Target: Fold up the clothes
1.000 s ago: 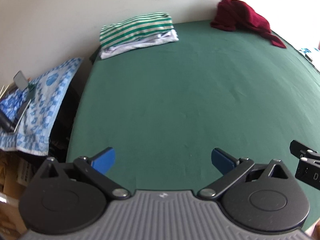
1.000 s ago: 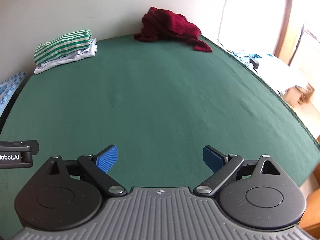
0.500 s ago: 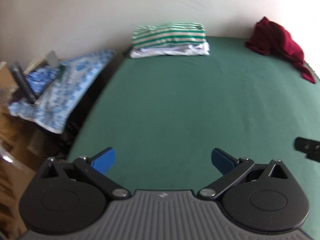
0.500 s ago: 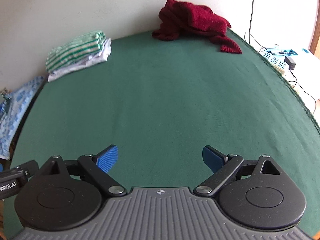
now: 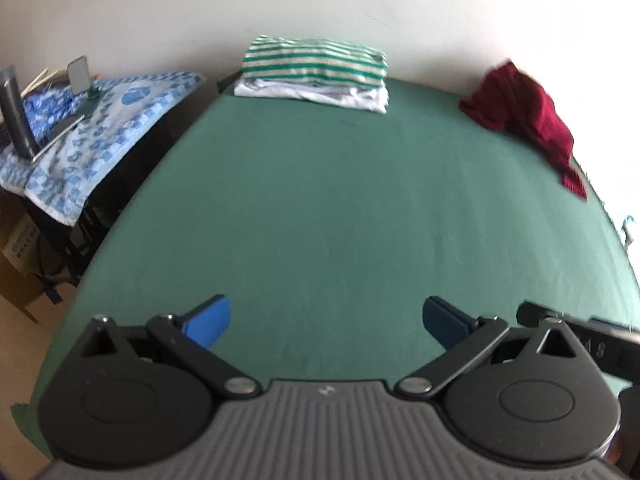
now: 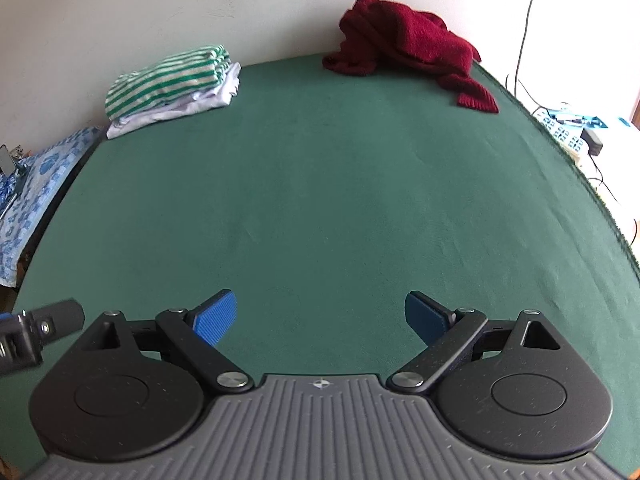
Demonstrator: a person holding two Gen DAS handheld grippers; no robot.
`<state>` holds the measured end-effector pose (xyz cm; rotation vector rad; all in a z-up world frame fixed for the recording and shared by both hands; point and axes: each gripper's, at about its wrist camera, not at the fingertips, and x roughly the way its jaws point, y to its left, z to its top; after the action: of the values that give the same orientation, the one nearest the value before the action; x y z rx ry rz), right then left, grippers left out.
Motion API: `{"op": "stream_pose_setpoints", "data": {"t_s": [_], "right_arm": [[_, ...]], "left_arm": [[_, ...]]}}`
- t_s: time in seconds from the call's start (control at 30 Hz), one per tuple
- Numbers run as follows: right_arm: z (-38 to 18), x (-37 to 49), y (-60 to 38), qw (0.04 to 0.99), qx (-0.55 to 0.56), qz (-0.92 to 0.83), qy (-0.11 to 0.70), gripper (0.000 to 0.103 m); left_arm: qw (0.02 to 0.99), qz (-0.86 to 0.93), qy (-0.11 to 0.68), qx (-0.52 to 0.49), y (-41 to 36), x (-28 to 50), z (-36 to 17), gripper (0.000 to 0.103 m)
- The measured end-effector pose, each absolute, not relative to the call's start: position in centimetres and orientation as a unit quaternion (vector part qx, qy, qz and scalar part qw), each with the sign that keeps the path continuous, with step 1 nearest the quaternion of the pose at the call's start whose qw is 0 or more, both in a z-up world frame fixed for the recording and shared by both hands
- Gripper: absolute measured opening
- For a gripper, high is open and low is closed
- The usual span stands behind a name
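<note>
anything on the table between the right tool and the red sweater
Nothing: in the right wrist view, only bare green tablecloth lies between the open right tool and the crumpled red sweater.

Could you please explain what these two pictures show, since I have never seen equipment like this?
There is no robot arm here: a person holds a two-finger gripper in each hand, and each carries a wide-angle camera looking forward along its fingers. One picture comes from the left gripper, the other from the right gripper. The black and grey shapes at the bottom are the tool bodies; the blue pads are the fingers. Both grippers are open and hold nothing. Ahead lies a green table. At its far edge sits a folded stack, a green-striped garment on white ones, and a crumpled dark red sweater, not yet folded. A blue patterned cloth lies beside the table.
</note>
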<state>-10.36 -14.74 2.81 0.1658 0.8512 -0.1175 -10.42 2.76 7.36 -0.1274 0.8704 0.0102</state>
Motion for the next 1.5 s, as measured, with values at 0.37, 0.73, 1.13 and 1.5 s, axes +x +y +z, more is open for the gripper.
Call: {"op": "stream_pose_setpoints", "data": {"t_s": [0.37, 0.73, 1.13, 1.5], "right_arm": [[5.1, -10.7, -13.3, 0.907, 0.080, -0.154, 0.383, 0.093], [7.7, -11.9, -14.8, 0.911, 0.113, -0.214, 0.333, 0.094], [7.6, -10.4, -11.6, 0.926, 0.096, -0.149, 0.333, 0.094], [7.3, -7.9, -7.6, 0.932, 0.068, -0.048, 0.352, 0.094]], "left_arm": [[0.919, -0.089, 0.377, 0.071, 0.2, -8.4, 9.9, 0.102], [0.932, -0.113, 0.340, 0.061, -0.8, -5.4, 12.7, 0.102], [0.927, -0.023, 0.373, 0.035, 3.7, -5.4, 10.8, 0.102], [0.921, 0.056, 0.384, 0.025, 8.0, -6.6, 10.2, 0.102]]}}
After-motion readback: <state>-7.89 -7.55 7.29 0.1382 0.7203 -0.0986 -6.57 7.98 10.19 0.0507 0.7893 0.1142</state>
